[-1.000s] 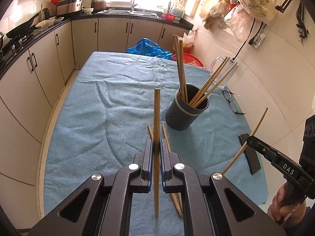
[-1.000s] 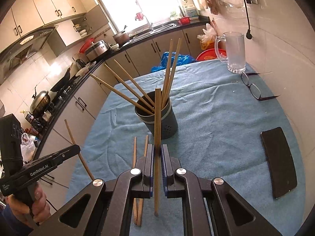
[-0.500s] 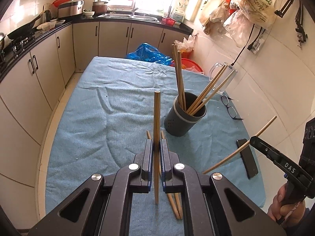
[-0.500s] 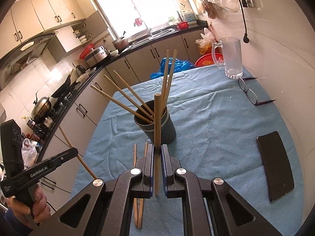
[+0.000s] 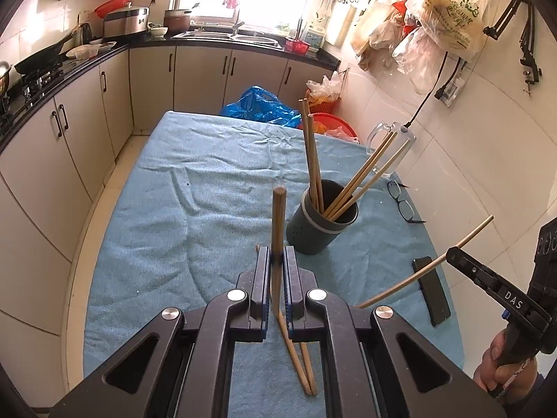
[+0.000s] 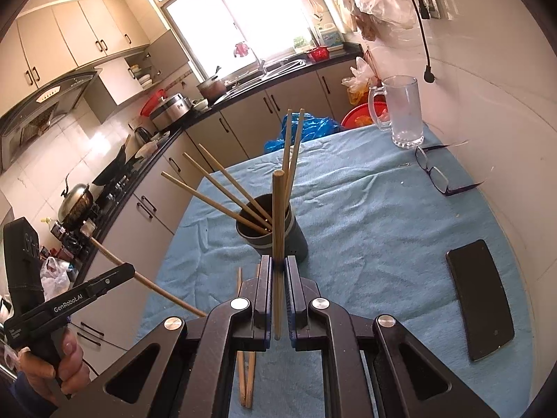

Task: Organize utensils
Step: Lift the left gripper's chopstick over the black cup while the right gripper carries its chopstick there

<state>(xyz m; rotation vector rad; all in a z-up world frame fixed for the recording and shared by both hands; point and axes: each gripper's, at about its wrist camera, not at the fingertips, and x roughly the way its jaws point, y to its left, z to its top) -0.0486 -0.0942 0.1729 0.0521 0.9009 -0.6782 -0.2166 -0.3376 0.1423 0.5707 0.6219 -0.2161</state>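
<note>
Chopsticks, 1 per gripper: left gripper (image 5: 277, 261) is clamped on a brown wooden chopstick (image 5: 278, 216) standing upright; right gripper (image 6: 277, 266) pinches a 2nd wooden chopstick (image 6: 278, 230) the same way. Dark grey round plastic holder (image 5: 322, 224) sits mid worktop w/ 5 chopsticks leaning in it. 2 loose chopsticks (image 5: 301, 358) lie on the blue cloth-covered worktop (image 5: 167, 230), near edge. Black phone (image 6: 482, 296) & glasses (image 6: 435, 174) lie right of the holder; glass mug (image 6: 400, 115) at far right.
</note>
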